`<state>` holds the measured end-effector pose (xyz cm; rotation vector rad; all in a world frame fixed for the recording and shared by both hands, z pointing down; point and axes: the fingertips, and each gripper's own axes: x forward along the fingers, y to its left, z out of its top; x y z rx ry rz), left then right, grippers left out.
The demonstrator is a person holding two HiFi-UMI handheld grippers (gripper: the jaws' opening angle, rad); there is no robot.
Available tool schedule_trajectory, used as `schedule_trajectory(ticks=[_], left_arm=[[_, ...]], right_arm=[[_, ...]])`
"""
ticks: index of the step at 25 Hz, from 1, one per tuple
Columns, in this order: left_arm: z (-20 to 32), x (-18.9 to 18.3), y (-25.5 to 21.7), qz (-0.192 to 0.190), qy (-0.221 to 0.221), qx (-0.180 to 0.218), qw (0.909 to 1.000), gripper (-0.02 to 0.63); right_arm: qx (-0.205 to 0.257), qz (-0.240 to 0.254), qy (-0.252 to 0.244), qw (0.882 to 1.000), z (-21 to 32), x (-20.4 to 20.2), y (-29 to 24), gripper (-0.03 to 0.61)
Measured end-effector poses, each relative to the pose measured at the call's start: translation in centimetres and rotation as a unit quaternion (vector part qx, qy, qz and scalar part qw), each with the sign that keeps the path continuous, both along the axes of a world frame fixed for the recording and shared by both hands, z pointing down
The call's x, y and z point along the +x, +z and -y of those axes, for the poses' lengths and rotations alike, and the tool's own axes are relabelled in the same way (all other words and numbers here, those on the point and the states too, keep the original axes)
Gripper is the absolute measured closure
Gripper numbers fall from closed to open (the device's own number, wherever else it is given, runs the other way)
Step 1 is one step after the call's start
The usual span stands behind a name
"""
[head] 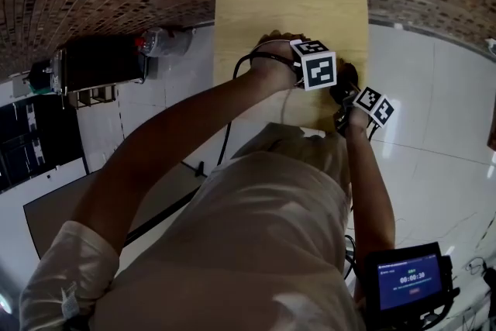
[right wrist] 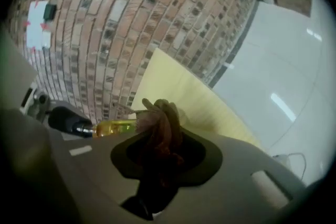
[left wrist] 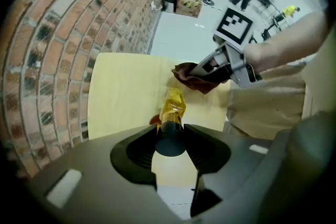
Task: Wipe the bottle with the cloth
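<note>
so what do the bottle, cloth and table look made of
Bottle: clear and glossy, plastic or glass, yellow liquid showing through. Cloth: soft dark-red fabric, bunched in folds. Table: pale wood or wood-look laminate, smooth, lightly sheened.

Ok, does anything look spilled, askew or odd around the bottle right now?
Nothing stands out. The left gripper holds the bottle by its dark cap, the right gripper holds the bunched cloth close beside it, and the table shows no spill.

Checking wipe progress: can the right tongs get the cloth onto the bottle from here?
Probably yes. The right tongs hold the cloth just beside the bottle, nothing between them, and the left tongs grip only its cap.
</note>
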<state>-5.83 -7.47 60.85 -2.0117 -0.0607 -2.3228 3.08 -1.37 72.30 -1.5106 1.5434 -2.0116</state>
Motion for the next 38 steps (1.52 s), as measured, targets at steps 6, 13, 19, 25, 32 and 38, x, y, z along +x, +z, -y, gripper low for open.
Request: schedule_trajectory(ticks=[6, 13, 19, 25, 32, 38], left_arm=[[-0.2, -1.2, 0.3, 0.003, -0.183, -0.066, 0.9809, 0.436], [0.8, -1.0, 0.1, -0.027, -0.307, -0.118, 0.9439, 0.437], [0.9, -1.3, 0.1, -0.036, -0.346, -0.125, 0.9291, 0.439], [0.6, -1.3, 0.0, -0.035, -0.356, -0.129, 0.9250, 0.439], [0.2, -1.6, 0.0, -0.029, -0.337, -0.127, 0.9323, 0.439], [-0.5, -1.6, 0.0, -0.026, -0.327, -0.139, 0.9345, 0.439]], right_arm=[[0.059, -0.119, -0.112, 0.985, -0.1, -2.3, -2.2, 0.483], [0.151, -0.260, -0.269, 0.915, 2.1, -5.7, -4.7, 0.482], [0.247, -0.217, -0.380, 0.865, 1.0, -13.5, -7.3, 0.482], [0.198, -0.159, -0.296, 0.921, 3.3, -13.5, -7.4, 0.483], [0.073, -0.008, -0.136, 0.988, 3.4, -11.4, -3.5, 0.483], [0.005, 0.024, -0.051, 0.998, 2.7, -9.3, 0.2, 0.483]])
